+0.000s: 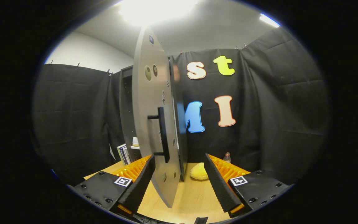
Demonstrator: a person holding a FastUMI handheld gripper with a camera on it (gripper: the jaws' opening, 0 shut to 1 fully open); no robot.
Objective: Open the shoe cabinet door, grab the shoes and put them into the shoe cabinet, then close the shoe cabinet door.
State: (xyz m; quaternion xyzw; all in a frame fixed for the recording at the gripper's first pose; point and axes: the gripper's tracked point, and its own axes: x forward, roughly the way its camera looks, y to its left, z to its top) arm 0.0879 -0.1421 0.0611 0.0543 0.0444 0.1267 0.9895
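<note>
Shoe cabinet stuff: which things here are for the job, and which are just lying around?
For the job:
- shoe cabinet
- its door, swung open, between the spread fingers
- door handle
- tongs, open, holding nothing

Just lying about:
- books
- yellow soft thing on the table
- small bottle

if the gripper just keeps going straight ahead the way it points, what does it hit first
Most likely the cabinet door: it stands swung open, edge-on between the open fingers of the gripper, nearer the left one, its black handle facing them. Depth is hard to judge, but nothing lies in front of it.
</note>
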